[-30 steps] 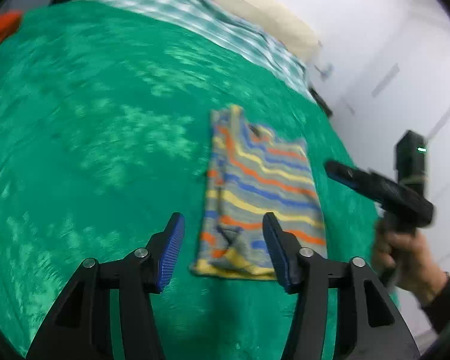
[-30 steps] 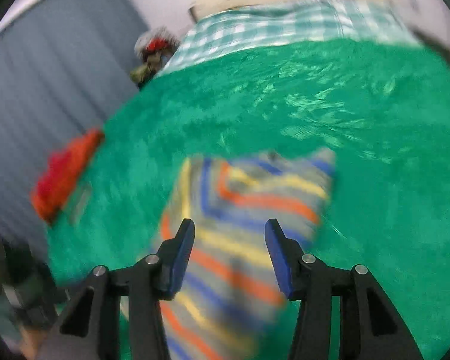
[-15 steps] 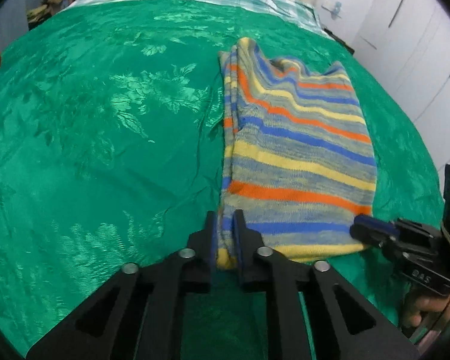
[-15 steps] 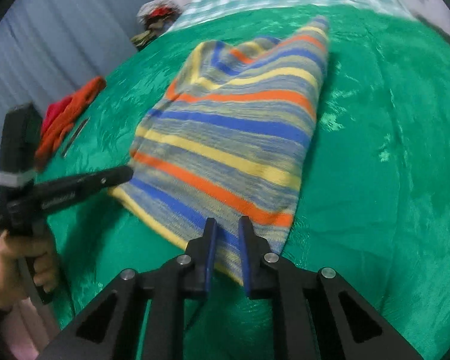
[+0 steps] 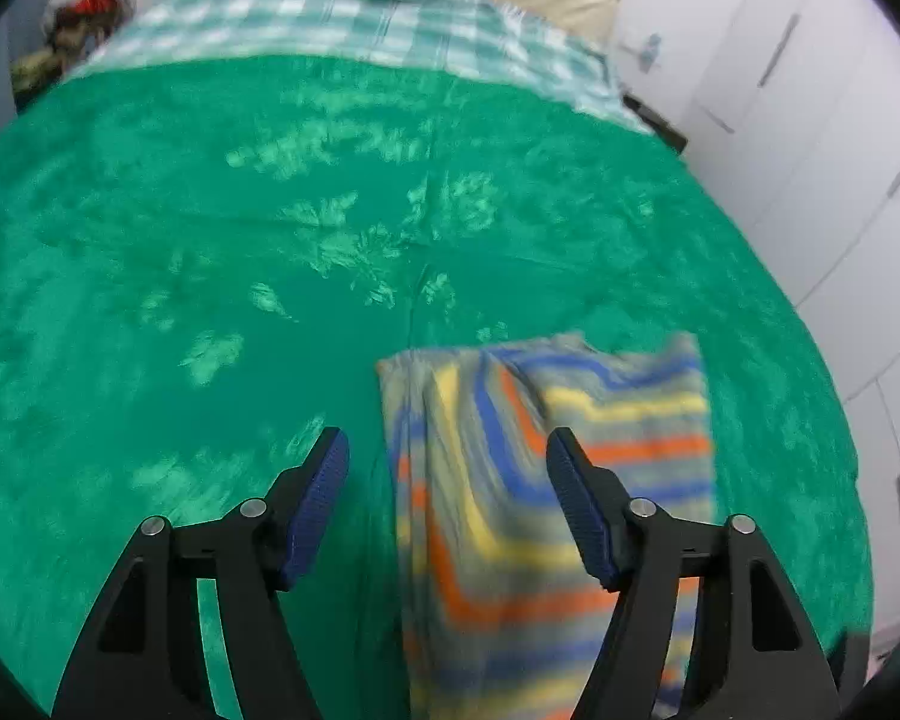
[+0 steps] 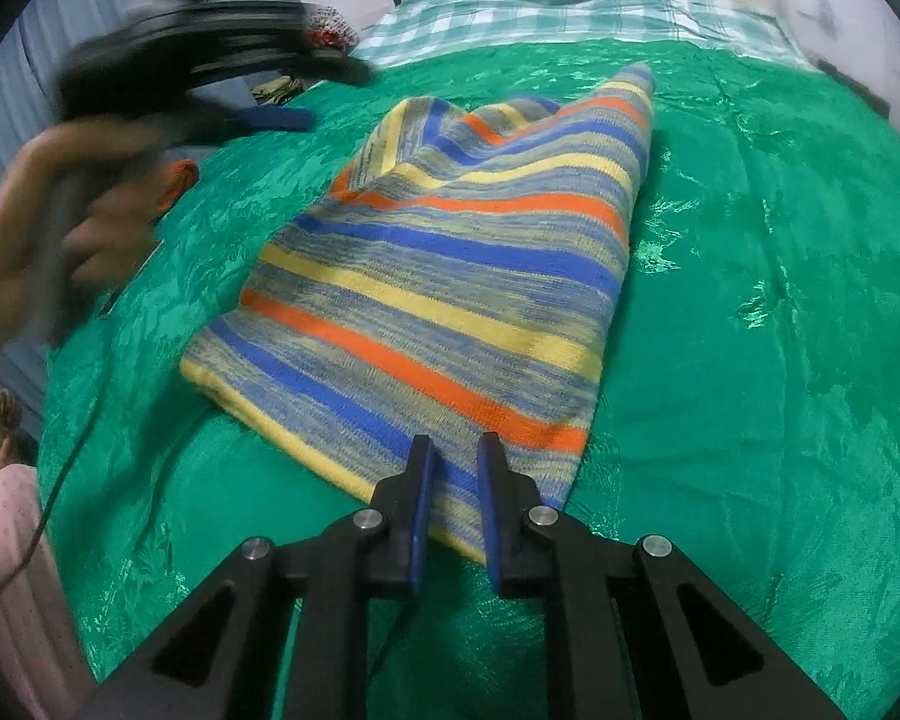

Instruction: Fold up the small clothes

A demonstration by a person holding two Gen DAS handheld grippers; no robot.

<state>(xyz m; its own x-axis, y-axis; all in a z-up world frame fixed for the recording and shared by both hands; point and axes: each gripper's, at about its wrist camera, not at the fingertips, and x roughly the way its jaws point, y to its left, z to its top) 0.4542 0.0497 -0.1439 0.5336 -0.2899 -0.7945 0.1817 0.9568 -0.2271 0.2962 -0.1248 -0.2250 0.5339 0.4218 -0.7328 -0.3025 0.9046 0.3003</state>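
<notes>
The striped garment lies half-folded on the green bed cover. The right gripper pinches its near hem; the left gripper is opening, holding nothing — it should regrip the opposite hem corner before both lift together.

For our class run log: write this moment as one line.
left gripper: jaws opening, empty | right gripper: shut on striped garment hem | green bedspread

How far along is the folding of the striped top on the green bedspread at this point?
Done: the striped top lies on the green bedspread as a long narrow panel, apparently folded lengthwise. In hand: the right gripper pinches its near hem corner, while the left gripper is opening, jaws wide, off the cloth. Left: the crosswise fold, near end over far end, is not yet made.
</notes>
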